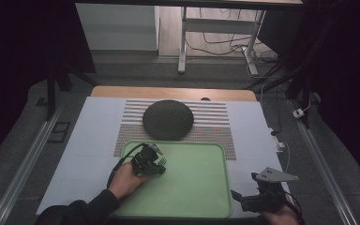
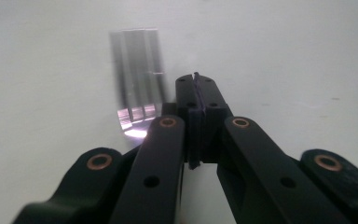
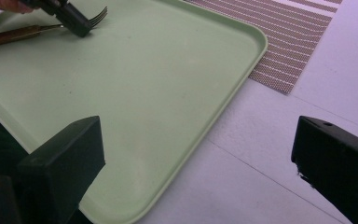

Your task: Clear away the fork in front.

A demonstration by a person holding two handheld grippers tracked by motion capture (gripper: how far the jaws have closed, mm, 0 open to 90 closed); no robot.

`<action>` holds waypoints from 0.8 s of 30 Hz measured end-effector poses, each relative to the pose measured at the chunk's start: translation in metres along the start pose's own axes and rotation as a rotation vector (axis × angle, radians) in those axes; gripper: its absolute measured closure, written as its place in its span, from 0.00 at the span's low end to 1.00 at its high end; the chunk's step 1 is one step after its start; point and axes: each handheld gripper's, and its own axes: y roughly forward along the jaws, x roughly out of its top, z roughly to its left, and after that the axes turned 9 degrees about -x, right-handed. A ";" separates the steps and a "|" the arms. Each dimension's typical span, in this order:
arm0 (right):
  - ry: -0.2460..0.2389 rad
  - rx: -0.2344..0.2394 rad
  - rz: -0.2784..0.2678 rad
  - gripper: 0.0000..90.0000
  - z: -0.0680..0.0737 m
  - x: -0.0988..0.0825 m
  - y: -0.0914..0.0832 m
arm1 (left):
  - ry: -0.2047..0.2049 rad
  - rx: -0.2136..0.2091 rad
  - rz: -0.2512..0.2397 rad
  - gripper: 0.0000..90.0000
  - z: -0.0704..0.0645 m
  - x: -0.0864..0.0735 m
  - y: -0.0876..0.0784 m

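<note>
My left gripper (image 1: 155, 164) is over the near-left part of the green tray (image 1: 201, 187), with a person's hand around it. Its jaws are shut on the neck of a fork (image 3: 98, 15). The metal tines (image 2: 137, 70) stick out past the jaws, and the brown handle (image 3: 14, 35) trails back low over the tray. In the high view the tines (image 1: 162, 161) point right. My right gripper (image 1: 243, 200) is held off the tray's near-right corner. Its jaws stand wide open with nothing between them, and one black fingertip (image 3: 70, 154) hangs over the tray's edge.
A dark round woven mat (image 1: 168, 119) lies on a striped placemat (image 1: 215, 123) behind the tray. Both rest on a white sheet (image 1: 93, 140) covering the wooden table (image 1: 122, 91). A cable (image 1: 117, 166) loops from the left gripper.
</note>
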 end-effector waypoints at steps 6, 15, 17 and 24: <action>0.000 0.002 0.000 0.03 0.000 0.000 0.000 | -0.055 0.046 -0.016 0.98 0.015 -0.005 -0.010; 0.000 0.001 0.001 0.03 0.000 0.000 0.001 | -0.156 0.107 -0.040 0.98 0.041 -0.017 -0.030; -0.002 0.001 0.003 0.03 0.001 0.000 0.001 | -0.185 0.117 -0.046 0.98 0.049 -0.021 -0.036; -0.003 0.000 0.005 0.03 0.001 0.000 0.001 | -0.242 0.154 -0.055 0.98 0.060 -0.029 -0.046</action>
